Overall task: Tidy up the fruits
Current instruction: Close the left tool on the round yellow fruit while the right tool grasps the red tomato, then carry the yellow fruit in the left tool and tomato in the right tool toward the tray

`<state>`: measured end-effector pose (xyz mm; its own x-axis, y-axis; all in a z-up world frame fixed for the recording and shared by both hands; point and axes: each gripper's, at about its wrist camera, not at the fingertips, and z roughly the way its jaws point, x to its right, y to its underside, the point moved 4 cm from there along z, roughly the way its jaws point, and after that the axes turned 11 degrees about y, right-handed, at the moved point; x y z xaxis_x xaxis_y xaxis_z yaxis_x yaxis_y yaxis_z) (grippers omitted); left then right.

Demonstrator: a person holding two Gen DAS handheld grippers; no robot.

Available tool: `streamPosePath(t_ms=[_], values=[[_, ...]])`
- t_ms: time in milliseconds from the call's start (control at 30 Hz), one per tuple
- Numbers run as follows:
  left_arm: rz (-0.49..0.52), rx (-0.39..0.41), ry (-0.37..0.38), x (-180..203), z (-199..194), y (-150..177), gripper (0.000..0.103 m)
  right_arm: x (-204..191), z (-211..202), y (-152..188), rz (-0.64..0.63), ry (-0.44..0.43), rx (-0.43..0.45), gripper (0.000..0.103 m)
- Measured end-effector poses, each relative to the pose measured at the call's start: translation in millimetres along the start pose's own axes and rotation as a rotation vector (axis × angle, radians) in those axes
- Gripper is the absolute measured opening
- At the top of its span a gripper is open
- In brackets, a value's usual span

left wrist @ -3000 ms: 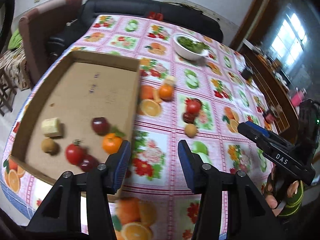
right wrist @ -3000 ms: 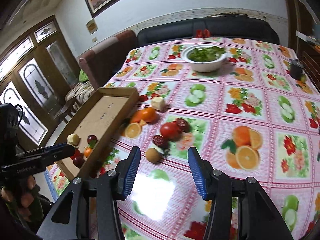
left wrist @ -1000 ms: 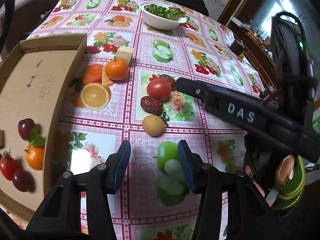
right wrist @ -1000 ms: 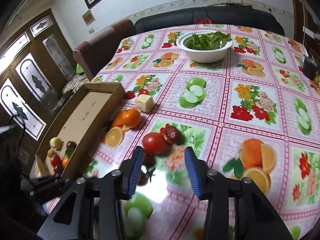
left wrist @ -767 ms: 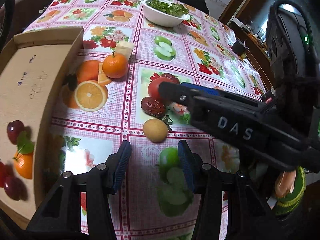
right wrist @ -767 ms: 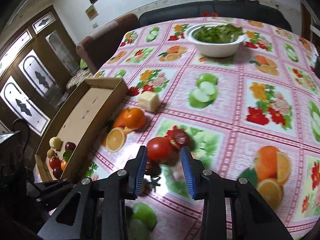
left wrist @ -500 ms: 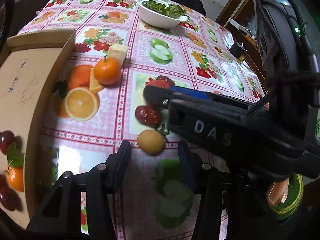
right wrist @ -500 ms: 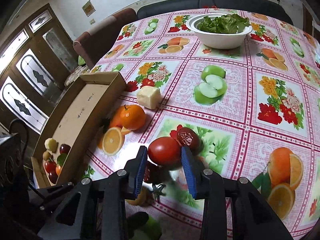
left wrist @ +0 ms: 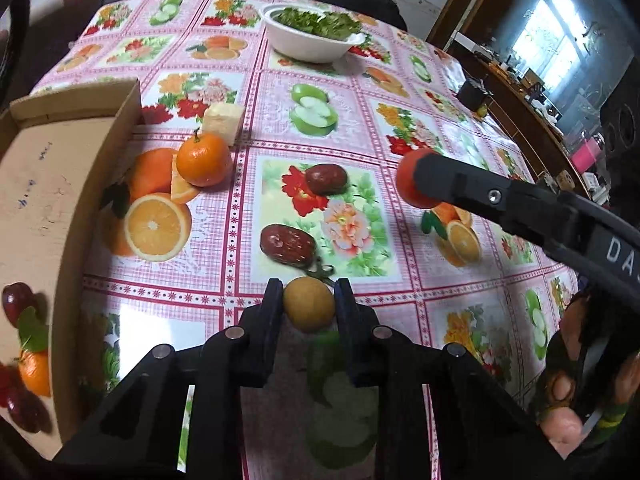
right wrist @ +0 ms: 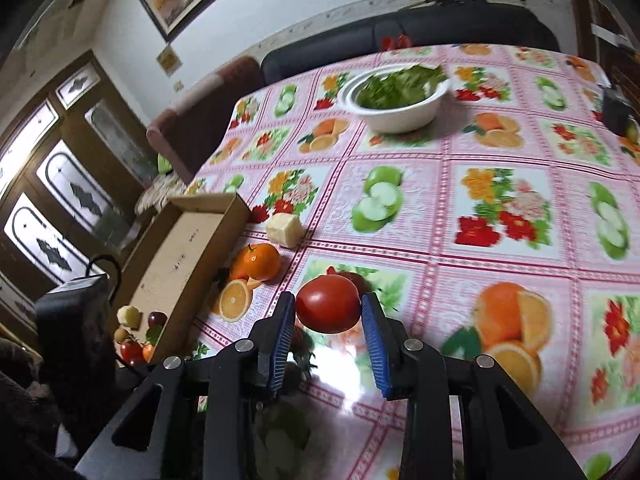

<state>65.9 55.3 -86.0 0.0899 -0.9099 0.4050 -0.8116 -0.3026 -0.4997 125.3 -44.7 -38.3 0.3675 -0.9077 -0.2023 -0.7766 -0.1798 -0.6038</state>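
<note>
Round glossy tomato (right wrist: 328,309), matte tan fruit (left wrist: 309,309)

White bowl (left wrist: 310,45) of greens (left wrist: 320,21) on fruit-print tablecloth (left wrist: 404,92); sofa (right wrist: 420,36) behind.

On the worktop (left wrist: 400,92) the cardboard tray (left wrist: 48,208) lies at the left edge — a tangerine (left wrist: 204,159) just beside its right wall, a cheese block (left wrist: 222,122) behind that. Two dates (left wrist: 286,242) lie right of the tangerine, one behind the other — the bowl of greens (left wrist: 314,38) well behind all.
</note>
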Motion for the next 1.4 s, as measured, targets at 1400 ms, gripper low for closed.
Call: streamPosePath(t_ms=[1400], values=[[0.025, 0.206, -0.110, -4, -119, 6, 0.023, 6, -83, 13, 0.021, 0.065, 0.123, 0.035]])
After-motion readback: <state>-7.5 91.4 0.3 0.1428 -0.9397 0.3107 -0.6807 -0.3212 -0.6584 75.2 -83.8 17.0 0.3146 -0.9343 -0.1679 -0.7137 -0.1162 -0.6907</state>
